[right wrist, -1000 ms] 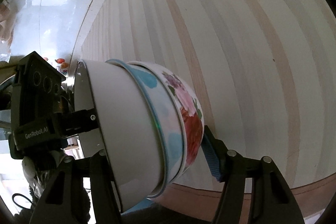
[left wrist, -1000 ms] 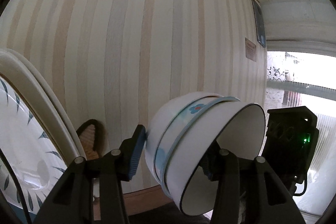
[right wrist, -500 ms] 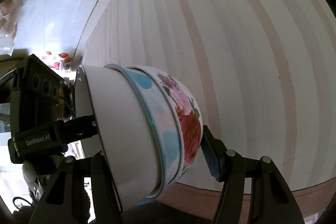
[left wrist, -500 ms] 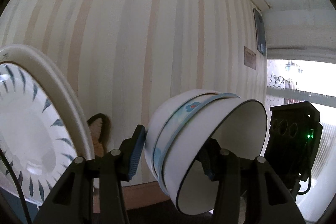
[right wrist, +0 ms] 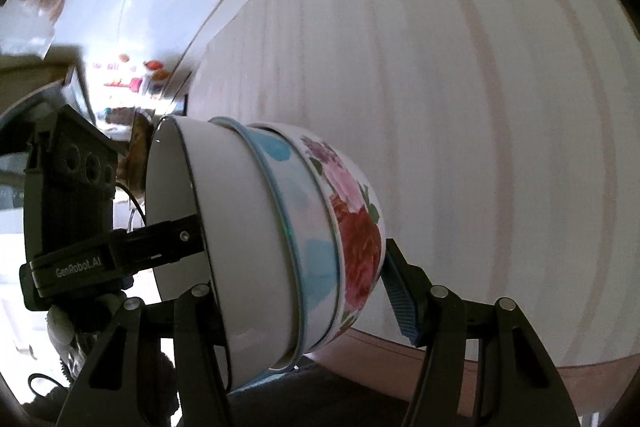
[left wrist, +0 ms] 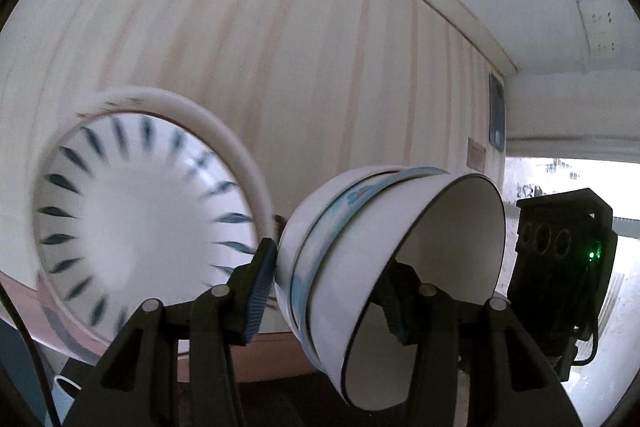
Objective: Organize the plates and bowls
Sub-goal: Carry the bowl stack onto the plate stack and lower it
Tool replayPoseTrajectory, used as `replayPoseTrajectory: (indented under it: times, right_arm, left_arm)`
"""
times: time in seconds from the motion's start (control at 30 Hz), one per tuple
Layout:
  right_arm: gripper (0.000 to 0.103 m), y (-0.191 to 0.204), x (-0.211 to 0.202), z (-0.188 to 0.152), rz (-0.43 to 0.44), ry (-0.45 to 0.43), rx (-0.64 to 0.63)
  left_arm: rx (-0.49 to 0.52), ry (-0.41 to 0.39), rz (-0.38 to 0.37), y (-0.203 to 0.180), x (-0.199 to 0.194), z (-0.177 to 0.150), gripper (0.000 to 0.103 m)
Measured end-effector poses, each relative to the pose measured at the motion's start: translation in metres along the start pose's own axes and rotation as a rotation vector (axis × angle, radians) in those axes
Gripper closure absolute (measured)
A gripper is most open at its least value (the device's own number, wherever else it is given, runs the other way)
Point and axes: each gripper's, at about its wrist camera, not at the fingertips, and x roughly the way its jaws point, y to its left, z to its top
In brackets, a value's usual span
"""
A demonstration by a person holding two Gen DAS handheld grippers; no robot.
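Observation:
Three nested bowls lie tipped on their side between both grippers: a white black-rimmed one inside, a blue-patterned one, and a rose-patterned one outermost. My left gripper is shut on the stack, its blue pad on the outer base and the other finger inside the white bowl. My right gripper grips the same stack from the other side, one finger at the rim side, the blue pad against the rose bowl's base. A white plate with dark blue leaf marks stands tilted at the left, blurred.
A striped wall fills the background, with a brown band along its foot. A bright window lies to the right in the left wrist view. The left gripper's black body shows in the right wrist view.
Both grippers have risen and swung with the bowl stack still held. In the left wrist view the leaf-marked plate has come from the left edge fully into view.

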Motion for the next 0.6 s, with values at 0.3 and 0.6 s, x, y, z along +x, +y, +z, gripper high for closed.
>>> replayPoseTrajectory:
  times: [0.3, 0.6]
  right_arm:
    - [0.041, 0.072, 0.054, 0.011, 0.021, 0.035, -0.079]
    - [0.041, 0.11, 0.113, 0.013, 0.037, 0.1, -0.11]
  left_arm:
    - [-0.06, -0.049, 0.015, 0.07, -0.045, 0.003, 0.058]
    - [-0.122, -0.048, 0.026, 0.13, -0.056, 0.005, 0.058]
